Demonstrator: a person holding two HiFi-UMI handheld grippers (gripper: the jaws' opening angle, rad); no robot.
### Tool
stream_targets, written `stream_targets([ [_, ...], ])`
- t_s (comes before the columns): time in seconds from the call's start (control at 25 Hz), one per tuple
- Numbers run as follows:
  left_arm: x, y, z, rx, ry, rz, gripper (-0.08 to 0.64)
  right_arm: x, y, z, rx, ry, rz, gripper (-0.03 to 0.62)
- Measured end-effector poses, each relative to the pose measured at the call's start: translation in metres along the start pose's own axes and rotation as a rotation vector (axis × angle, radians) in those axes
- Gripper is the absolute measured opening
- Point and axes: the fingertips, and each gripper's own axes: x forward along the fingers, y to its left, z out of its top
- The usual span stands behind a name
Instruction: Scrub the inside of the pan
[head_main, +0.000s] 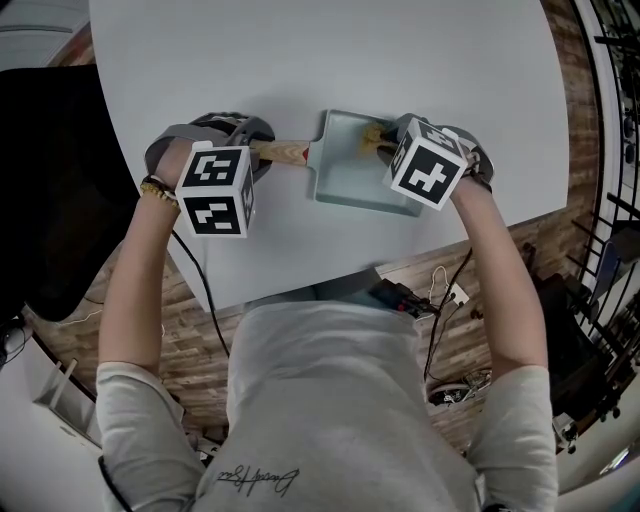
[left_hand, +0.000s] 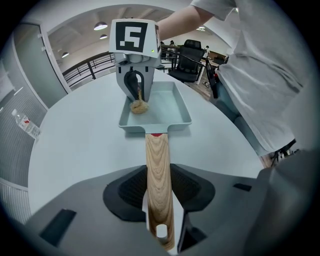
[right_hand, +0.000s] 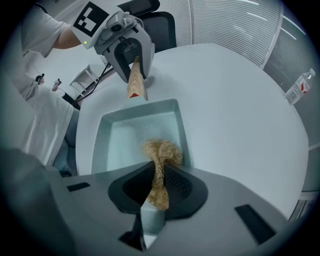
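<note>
A pale green rectangular pan (head_main: 352, 170) (left_hand: 165, 111) (right_hand: 122, 137) lies on the white round table (head_main: 300, 70). Its wooden handle (head_main: 282, 152) (left_hand: 159, 187) (right_hand: 135, 82) points left. My left gripper (head_main: 262, 150) (left_hand: 160, 200) is shut on that handle. My right gripper (head_main: 385, 140) (right_hand: 157, 187) is shut on a tan fibre scrubber (head_main: 372, 133) (left_hand: 139, 106) (right_hand: 161, 155). The scrubber's tuft rests on the pan's floor, close to the wall at the end far from the handle.
The table's front edge (head_main: 300, 290) runs just below the pan, with wooden floor (head_main: 200, 340) and cables (head_main: 440, 290) beyond it. A water bottle (right_hand: 300, 87) (left_hand: 25, 125) lies on the table away from the pan. An office chair (left_hand: 190, 57) stands past the table.
</note>
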Motion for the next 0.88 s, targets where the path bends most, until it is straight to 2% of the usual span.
stream_targets([
  [0.28, -0.003, -0.003, 0.000, -0.021, 0.006, 0.014, 0.149, -0.002, 0.000, 0.001, -0.008, -0.024, -0.136, 0.069],
  [0.36, -0.003, -0.003, 0.000, -0.025, 0.013, 0.021, 0.149, -0.002, 0.005, 0.001, -0.012, -0.029, -0.147, 0.068],
  [0.72, 0.002, 0.005, -0.004, -0.032, 0.015, 0.062, 0.150, 0.011, 0.057, -0.014, 0.016, 0.038, 0.069, 0.067],
  [0.88, 0.005, 0.005, -0.006, -0.031, 0.022, 0.073, 0.150, 0.015, 0.076, -0.019, 0.040, 0.042, 0.132, 0.067],
])
